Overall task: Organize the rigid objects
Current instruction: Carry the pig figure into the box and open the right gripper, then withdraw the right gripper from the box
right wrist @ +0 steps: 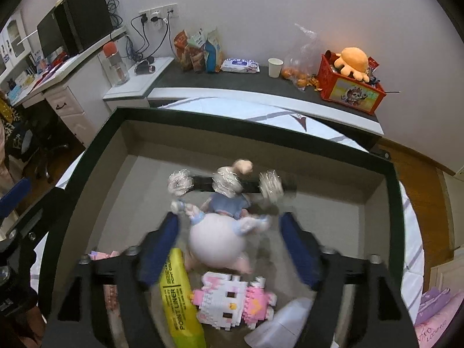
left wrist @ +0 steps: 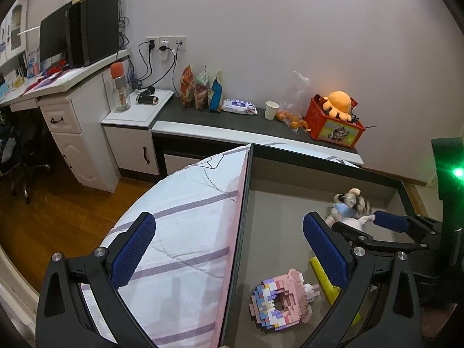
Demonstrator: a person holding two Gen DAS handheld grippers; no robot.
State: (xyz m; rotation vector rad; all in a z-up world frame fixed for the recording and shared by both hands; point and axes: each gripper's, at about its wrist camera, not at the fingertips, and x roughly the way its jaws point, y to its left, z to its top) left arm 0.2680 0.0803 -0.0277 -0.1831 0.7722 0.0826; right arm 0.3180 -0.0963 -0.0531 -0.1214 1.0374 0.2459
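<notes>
A large grey box with a dark rim (right wrist: 249, 117) lies on the bed. In it are a doll figure with a white round body (right wrist: 216, 240), a yellow marker (right wrist: 177, 295), a pink-and-white block figure (right wrist: 232, 301) and a white object (right wrist: 284, 322). My right gripper (right wrist: 230, 249) is open, its blue fingers on either side of the doll. The left wrist view shows a pink block donut (left wrist: 278, 301), the marker (left wrist: 324, 281) and the doll (left wrist: 348, 206). My left gripper (left wrist: 232, 249) is open and empty above the box's left rim (left wrist: 242, 232).
A striped quilt (left wrist: 179, 232) lies under the box. Behind runs a dark shelf (right wrist: 246, 82) with snack bags (right wrist: 197, 49), wipes, a paper cup (right wrist: 275, 66), oranges and a red crate with an orange plush (right wrist: 352, 78). A desk with monitors stands at left.
</notes>
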